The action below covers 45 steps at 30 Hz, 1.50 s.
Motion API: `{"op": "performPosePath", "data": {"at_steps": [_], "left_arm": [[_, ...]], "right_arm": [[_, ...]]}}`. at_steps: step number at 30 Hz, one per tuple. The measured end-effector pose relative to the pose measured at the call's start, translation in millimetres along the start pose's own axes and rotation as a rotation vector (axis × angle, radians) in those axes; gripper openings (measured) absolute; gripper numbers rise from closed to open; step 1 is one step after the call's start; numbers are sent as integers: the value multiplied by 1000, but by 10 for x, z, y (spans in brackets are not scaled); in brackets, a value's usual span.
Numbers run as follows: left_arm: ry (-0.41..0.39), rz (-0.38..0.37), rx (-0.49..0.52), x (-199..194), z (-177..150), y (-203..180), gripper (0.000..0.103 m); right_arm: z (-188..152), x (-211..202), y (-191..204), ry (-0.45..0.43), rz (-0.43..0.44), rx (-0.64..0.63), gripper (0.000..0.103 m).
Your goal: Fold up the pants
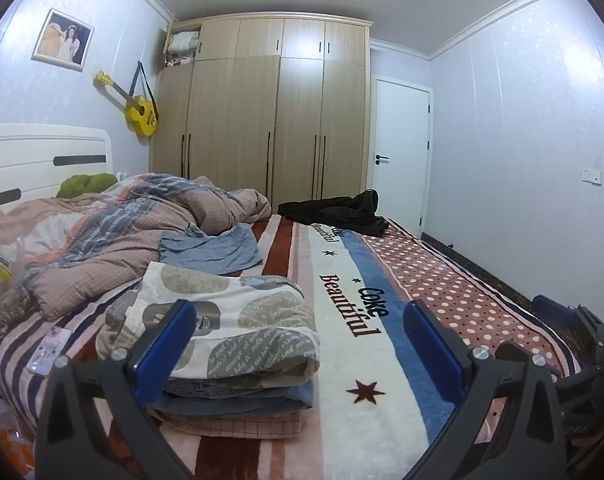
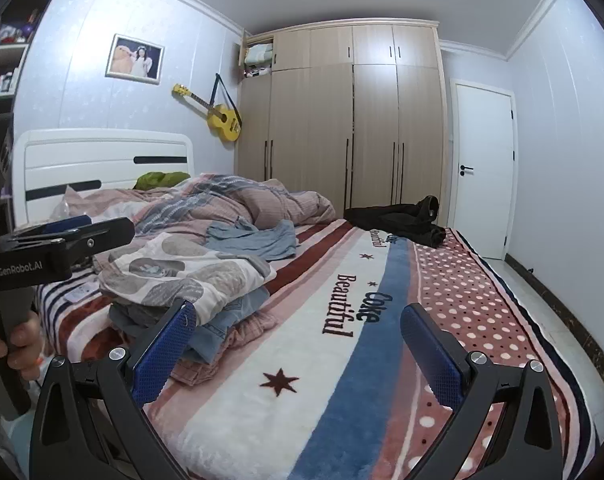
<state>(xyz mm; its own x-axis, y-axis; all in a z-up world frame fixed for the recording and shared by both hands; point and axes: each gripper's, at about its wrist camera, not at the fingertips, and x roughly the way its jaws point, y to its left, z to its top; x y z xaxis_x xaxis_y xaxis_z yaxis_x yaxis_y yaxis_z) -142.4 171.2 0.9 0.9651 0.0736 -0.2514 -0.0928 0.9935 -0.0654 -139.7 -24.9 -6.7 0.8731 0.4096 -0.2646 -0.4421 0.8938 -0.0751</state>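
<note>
Plush striped fleece blanket point(image 1: 341, 320) lies beneath the wide-spread left gripper point(image 1: 302, 344), whose blue textured rubbery finger pads point(image 1: 433, 348) sit on matt black plastic.

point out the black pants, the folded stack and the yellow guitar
black pants point(image 1: 333, 210), left wrist view, middle of the crumpled heap
folded stack point(image 1: 238, 336), left wrist view, patterned top layer
yellow guitar point(image 2: 224, 122), right wrist view, its body

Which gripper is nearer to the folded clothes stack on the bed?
Left. The left gripper hovers beside the folded stack; the right gripper is further to its right.
</note>
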Motion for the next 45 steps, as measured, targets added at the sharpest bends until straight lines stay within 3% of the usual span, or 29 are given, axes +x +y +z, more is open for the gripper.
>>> {"op": "performPosePath", "data": {"at_steps": [45], "left_arm": [[-10,-6,4,-66,-37,-26,102]], "right_arm": [[47,-48,-4,-10,-6,3,102]]}}
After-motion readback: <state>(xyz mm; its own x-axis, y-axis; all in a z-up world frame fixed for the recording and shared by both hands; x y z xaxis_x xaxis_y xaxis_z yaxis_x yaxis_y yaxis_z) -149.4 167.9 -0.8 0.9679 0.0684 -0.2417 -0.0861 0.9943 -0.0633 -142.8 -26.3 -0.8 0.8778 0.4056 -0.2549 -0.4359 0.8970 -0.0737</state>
